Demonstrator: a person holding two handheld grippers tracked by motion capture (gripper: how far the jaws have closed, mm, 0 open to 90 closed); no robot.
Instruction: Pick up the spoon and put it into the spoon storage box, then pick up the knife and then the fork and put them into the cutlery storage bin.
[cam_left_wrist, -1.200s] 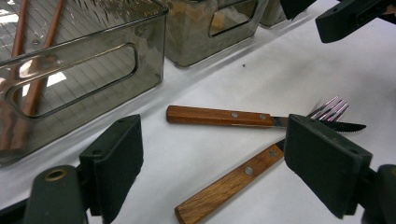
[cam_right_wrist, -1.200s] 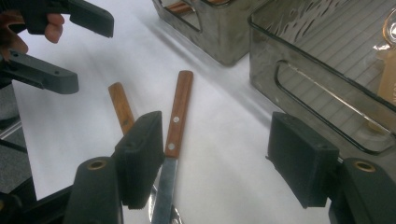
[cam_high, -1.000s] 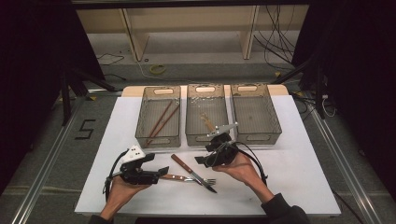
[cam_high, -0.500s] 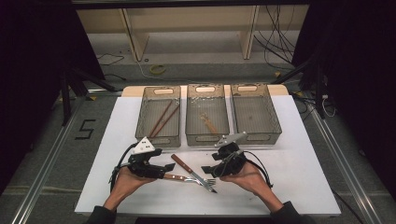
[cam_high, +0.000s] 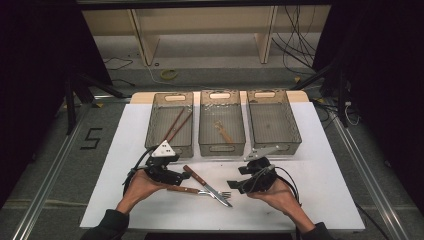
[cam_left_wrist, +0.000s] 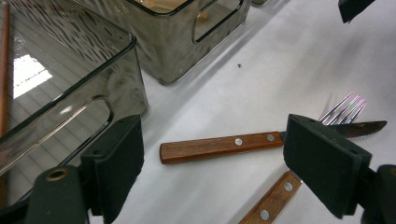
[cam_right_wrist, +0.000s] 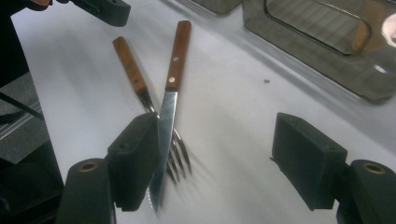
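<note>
Both grippers are now drawn back from the bins, fingers open and empty, toward the crossed knife (cam_high: 206, 183) and fork (cam_high: 199, 191) for sorting.

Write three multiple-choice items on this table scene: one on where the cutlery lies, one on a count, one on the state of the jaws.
1. Where do the knife and fork lie?
A. In the right bin
B. Crossed on the white table, between the two grippers
C. On the floor

2. How many clear bins stand in the row at the far side of the table?
A. Two
B. Three
C. Five

3. How do the jaws of the left gripper and right gripper stand?
A. Both open, holding nothing
B. Both shut on the fork
C. Left shut on the knife, right open

Answers:
1 B: the high view shows both wooden-handled pieces overlapping on the table before the bins.
2 B: left bin, middle bin and right bin stand side by side.
3 A: each gripper view shows its pads wide apart, with nothing pressed between them.
</note>
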